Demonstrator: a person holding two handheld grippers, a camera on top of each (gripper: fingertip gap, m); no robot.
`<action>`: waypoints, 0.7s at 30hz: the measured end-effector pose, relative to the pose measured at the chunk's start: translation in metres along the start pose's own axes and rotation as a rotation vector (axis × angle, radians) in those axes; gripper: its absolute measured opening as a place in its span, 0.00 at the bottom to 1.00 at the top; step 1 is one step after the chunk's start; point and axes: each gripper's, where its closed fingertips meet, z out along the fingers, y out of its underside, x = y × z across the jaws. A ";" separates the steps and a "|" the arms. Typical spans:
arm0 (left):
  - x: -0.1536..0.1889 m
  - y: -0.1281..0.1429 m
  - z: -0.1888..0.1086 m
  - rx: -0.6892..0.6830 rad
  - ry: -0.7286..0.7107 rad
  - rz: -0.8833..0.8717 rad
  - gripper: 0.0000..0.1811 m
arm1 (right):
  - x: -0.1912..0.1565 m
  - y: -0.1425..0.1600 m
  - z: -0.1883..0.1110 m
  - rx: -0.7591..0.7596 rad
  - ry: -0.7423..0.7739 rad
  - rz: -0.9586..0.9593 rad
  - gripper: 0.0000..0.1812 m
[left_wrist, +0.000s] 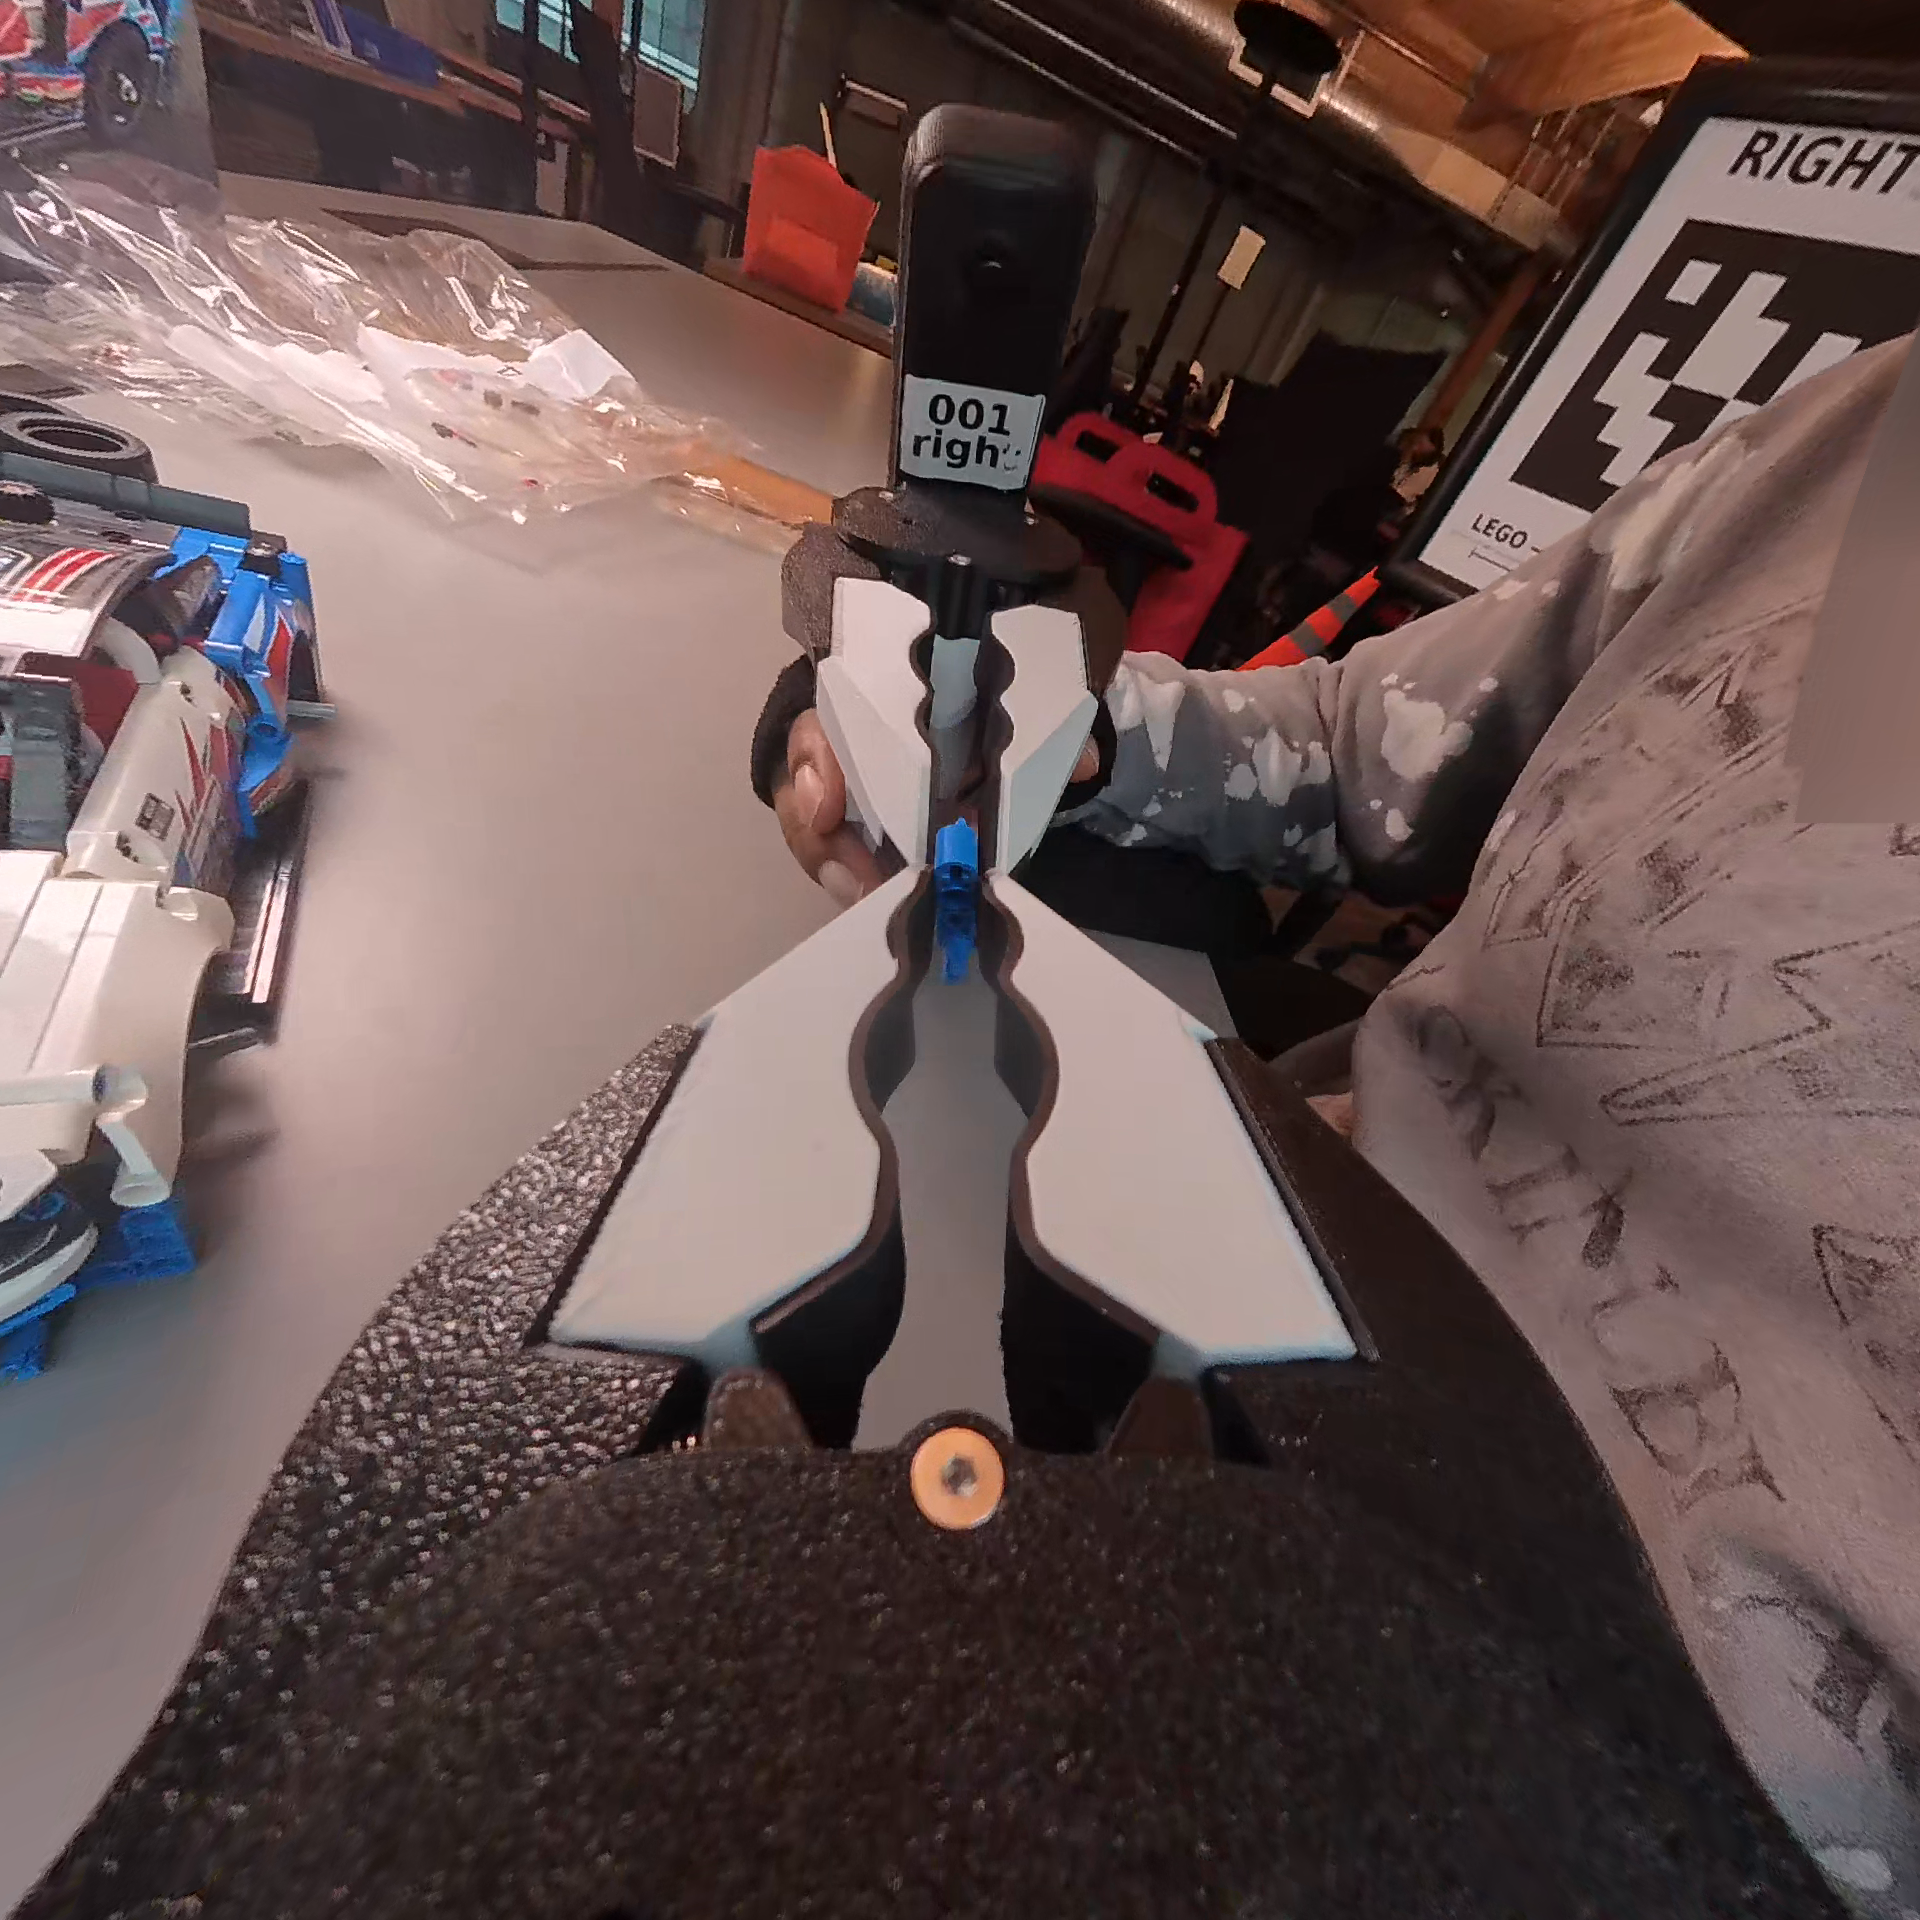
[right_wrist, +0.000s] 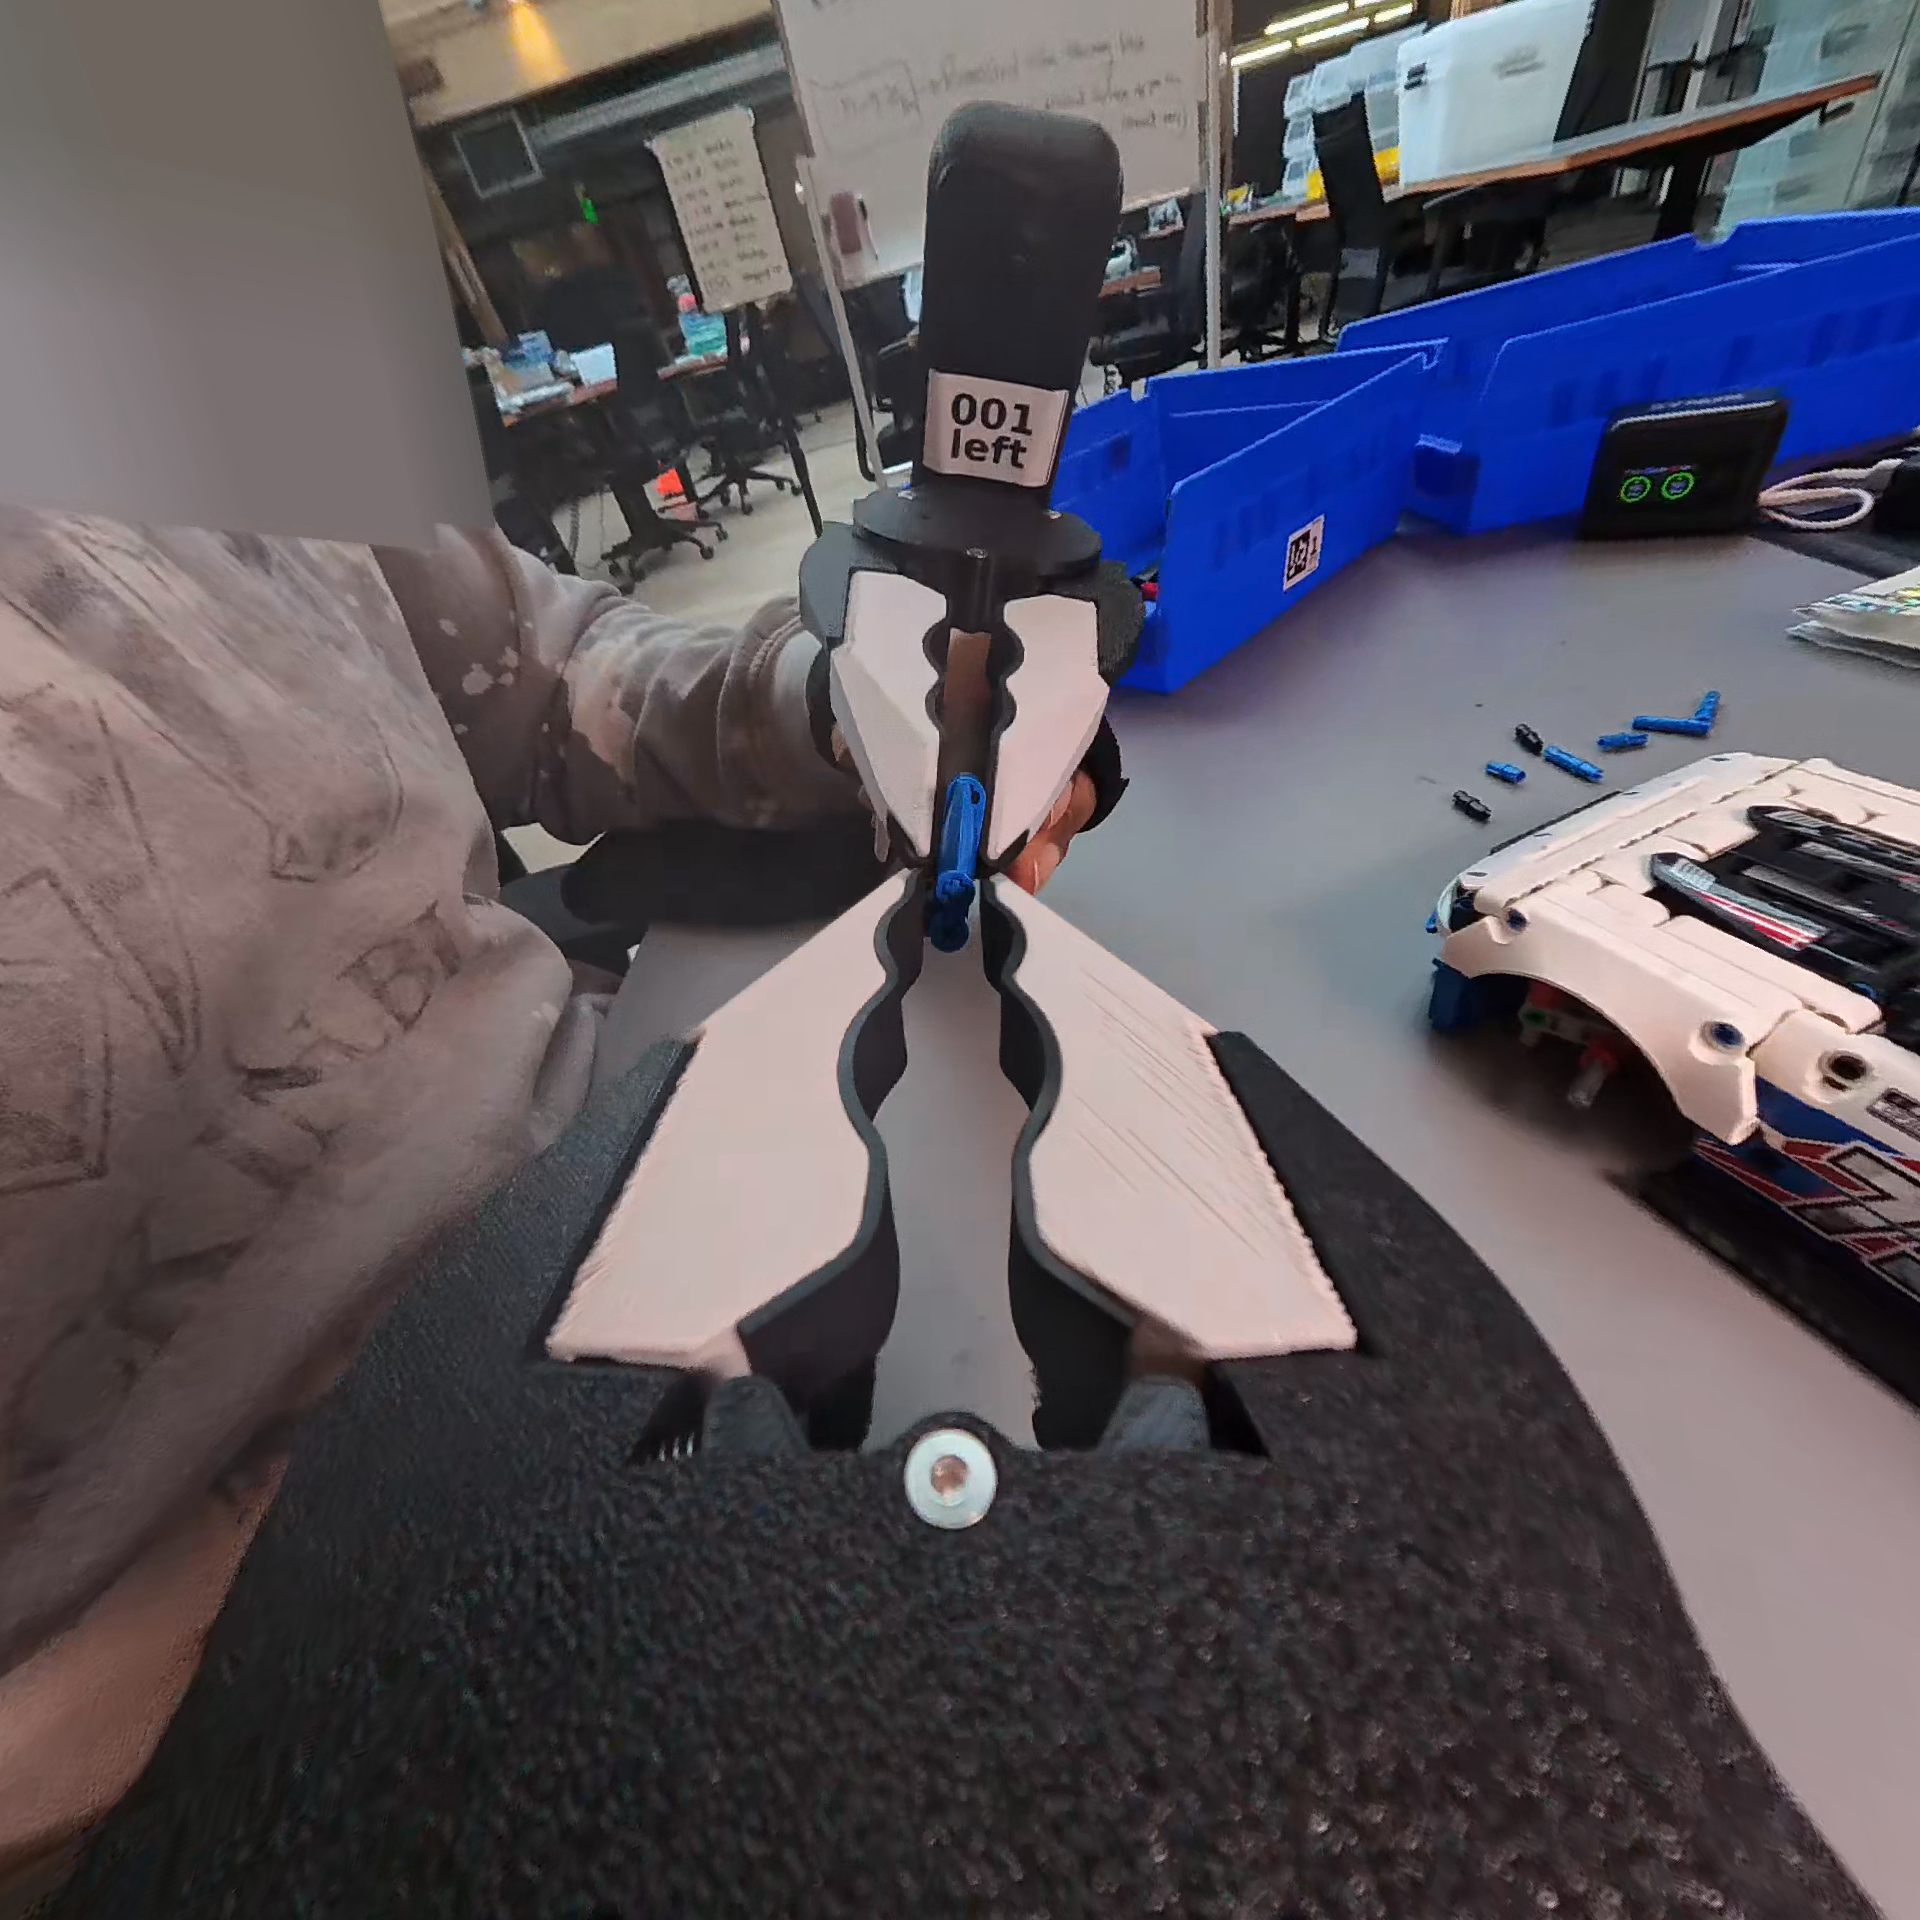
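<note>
Here the left gripper (left_wrist: 954, 899) and right gripper (right_wrist: 951, 902) meet tip to tip above the grey table (left_wrist: 540, 810), both sets of jaws closed on one small blue connector piece (left_wrist: 954, 894). A white model car (right_wrist: 1704, 997) sits nearby.
</note>
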 end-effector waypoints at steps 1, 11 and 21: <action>0.001 0.002 0.000 -0.019 0.001 0.013 0.03 | -0.002 0.002 0.000 -0.013 -0.005 -0.008 0.05; 0.000 0.023 0.002 -0.161 -0.017 0.057 0.03 | -0.004 0.023 0.003 -0.140 0.035 -0.147 0.03; -0.029 0.010 -0.030 -0.107 -0.124 0.035 0.03 | 0.022 0.007 -0.033 -0.078 0.142 -0.127 0.03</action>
